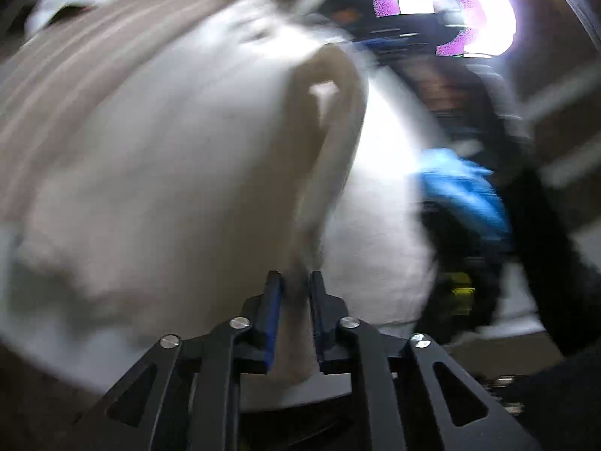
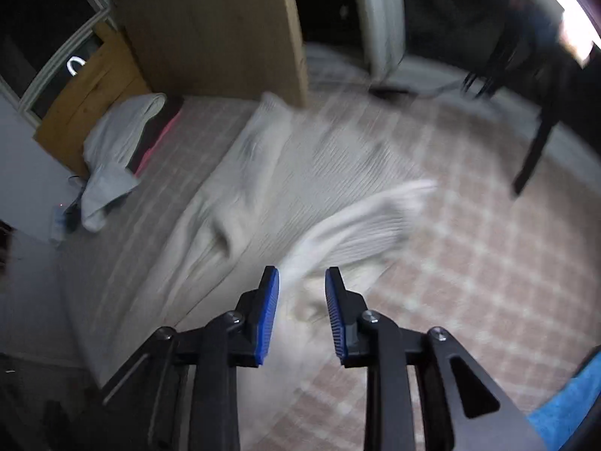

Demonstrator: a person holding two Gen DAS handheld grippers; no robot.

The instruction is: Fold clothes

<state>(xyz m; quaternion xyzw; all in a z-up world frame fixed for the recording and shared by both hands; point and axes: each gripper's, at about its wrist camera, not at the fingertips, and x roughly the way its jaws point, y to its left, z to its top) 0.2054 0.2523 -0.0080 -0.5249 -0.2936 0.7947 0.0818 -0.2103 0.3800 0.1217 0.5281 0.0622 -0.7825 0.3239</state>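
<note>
Closest to us in the left wrist view: left gripper [image 1: 295, 282], black linkage arms with silver pivot screws, blue ribbed pads [image 1: 272, 319] on the inner faces. Jaws stand narrow, clamped on a fold of the white garment [image 1: 157, 173], which runs up between the pads. Fabric is off-white, soft, and heavily motion-blurred; it fills most of the frame. A rounded, thicker edge [image 1: 338, 112] curves up from the pinch point; we can't tell whether it's a collar or a cuff. Right of it, a blue-gloved hand [image 1: 465, 191] on a dark device, touching or just beside the cloth edge; blur hides which. Blown-out light source top right.

Right wrist view: right gripper [image 2: 301, 282], same build, same blue ribbed pads [image 2: 268, 315]. Jaws sit partly open, wider than the left pair. A white ribbed strip of the garment [image 2: 360, 218] passes through the gap, but we see no pad pressing on it. The rest of that knit lies spread flat, leftward across a checked, pinkish-beige bedcover [image 2: 469, 263]. Far left, a separate pale grey garment [image 2: 112, 158] lies crumpled beside a wooden board [image 2: 210, 30]. A blue glove shows at the bottom right corner.
</note>
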